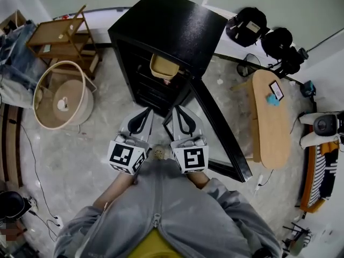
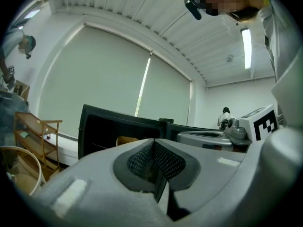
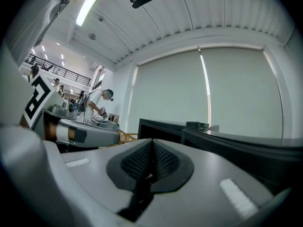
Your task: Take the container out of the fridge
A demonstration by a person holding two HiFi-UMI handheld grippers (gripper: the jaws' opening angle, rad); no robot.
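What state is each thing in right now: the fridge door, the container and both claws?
fridge door: swung wide open.
container: on a shelf inside the fridge, not held.
left claw: shut, nothing between its jaws.
right claw: shut, nothing between its jaws.

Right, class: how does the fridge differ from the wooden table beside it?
The fridge is black and boxy; the table is light wood with rounded ends. The fridge stands open with a tan container inside; the table carries a blue thing on top. Both stand on the floor.
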